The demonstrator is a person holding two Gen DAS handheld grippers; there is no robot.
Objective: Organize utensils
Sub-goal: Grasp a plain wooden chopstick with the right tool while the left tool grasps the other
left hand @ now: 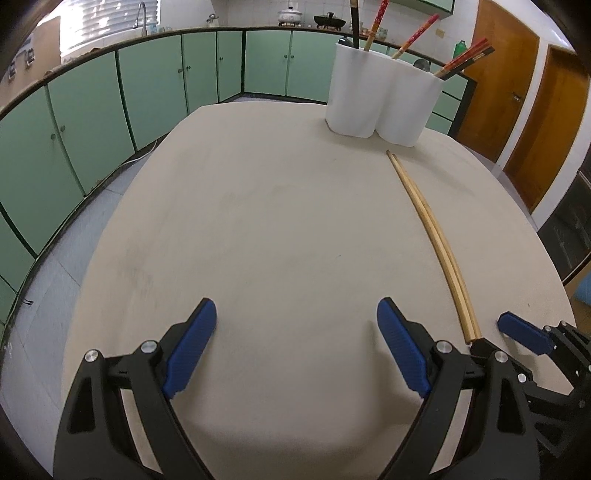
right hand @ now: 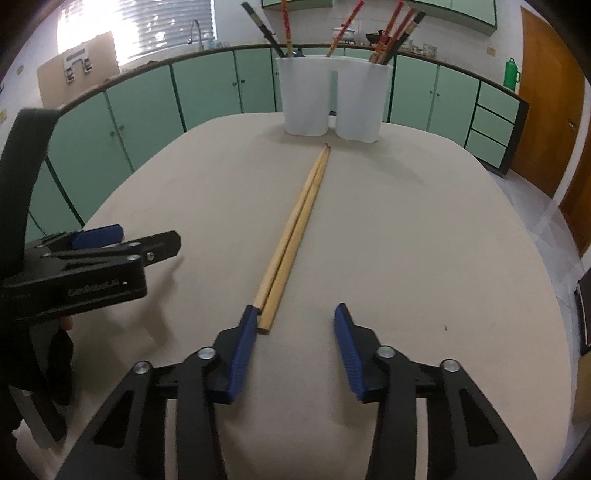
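Pale wooden chopsticks are lying as a pair, side by side and touching, on the beige table; their thin tips are pointing toward the white utensil holder at the far edge, stopping just short of it; their thick butt ends are sitting beside the left finger of the right gripper. In the right wrist view that gripper's blue pads are standing apart with bare table between them; the nearer chopstick's end is lying just at the tip of the left pad, possibly touching it, but nothing is being pinched, so the fingers are released. No chopstick is lying between the pads.

Off to the side, the left gripper is hovering over an empty stretch of table with its fingers spread wide, gripping nothing; the chopsticks are running past well to its right.

Each view is giving something the other is not: the left wrist view is showing the right gripper from the side, one blue pad lying beyond the chopstick ends; the right wrist view is showing the left gripper side-on at the left edge, and the holder's two lobes holding red and dark chopsticks upright.
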